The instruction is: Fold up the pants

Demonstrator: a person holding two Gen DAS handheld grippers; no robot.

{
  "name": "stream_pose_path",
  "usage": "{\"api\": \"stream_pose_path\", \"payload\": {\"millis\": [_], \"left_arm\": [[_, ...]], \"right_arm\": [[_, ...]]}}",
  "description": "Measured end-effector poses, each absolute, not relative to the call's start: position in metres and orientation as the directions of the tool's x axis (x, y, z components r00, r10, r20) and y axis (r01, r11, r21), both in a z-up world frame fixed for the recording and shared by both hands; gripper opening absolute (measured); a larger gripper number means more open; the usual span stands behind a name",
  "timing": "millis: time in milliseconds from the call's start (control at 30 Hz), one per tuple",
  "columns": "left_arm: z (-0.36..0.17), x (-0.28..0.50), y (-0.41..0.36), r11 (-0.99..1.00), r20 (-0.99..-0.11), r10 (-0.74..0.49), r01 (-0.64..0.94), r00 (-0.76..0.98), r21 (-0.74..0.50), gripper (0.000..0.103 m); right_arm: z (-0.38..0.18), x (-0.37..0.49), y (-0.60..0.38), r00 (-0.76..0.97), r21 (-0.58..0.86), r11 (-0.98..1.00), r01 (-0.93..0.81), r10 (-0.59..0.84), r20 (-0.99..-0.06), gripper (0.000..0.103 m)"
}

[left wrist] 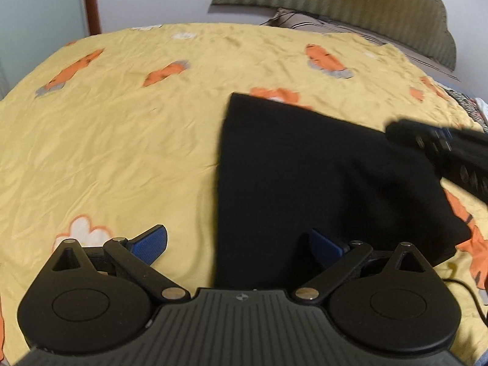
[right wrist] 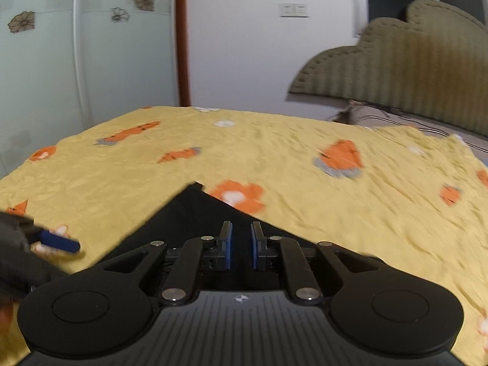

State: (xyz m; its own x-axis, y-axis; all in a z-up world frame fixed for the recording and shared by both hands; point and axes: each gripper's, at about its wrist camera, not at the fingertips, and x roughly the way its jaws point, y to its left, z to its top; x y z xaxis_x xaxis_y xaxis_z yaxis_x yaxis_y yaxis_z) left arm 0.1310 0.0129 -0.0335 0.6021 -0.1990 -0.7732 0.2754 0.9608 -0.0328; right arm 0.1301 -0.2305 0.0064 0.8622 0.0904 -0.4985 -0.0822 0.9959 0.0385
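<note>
Two grippers work over black pants [left wrist: 320, 183] lying folded flat on a yellow sheet [left wrist: 122, 137] with orange prints. The left gripper [left wrist: 238, 241] is spread wide, one blue pad over the sheet, the other over the pants' near edge. The right gripper [right wrist: 241, 245] is narrowed, a small gap between its pads, nothing visibly between them, above the pants' corner. A headboard [right wrist: 411, 70] stands behind.
</note>
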Motion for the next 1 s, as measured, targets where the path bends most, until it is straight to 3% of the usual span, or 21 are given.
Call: {"api": "stream_pose_path", "payload": {"millis": [600,833,900,1000], "left_arm": [[-0.031,0.136,0.062,0.96,-0.782,-0.225,0.269,0.582,-0.076,0.102],[0.006,0.133,0.118,0.982,-0.641,0.137,-0.016,0.756,0.191,0.101],[0.011,0.138,0.122,0.987,-0.653,0.1,0.009,0.751,0.162,0.102],[0.009,0.144,0.118,0.996,-0.72,-0.047,0.086,0.692,0.018,0.101]], "right_arm": [[-0.02,0.233,-0.194,0.77,0.005,0.989,-0.149,0.12,-0.626,0.012],[-0.029,0.272,-0.174,0.741,-0.019,0.974,-0.227,0.16,-0.653,0.012],[-0.042,0.293,-0.169,0.72,-0.051,0.976,-0.214,0.122,-0.683,0.013],[-0.043,0.303,-0.175,0.73,-0.039,0.986,-0.162,0.093,-0.677,0.018]]}}
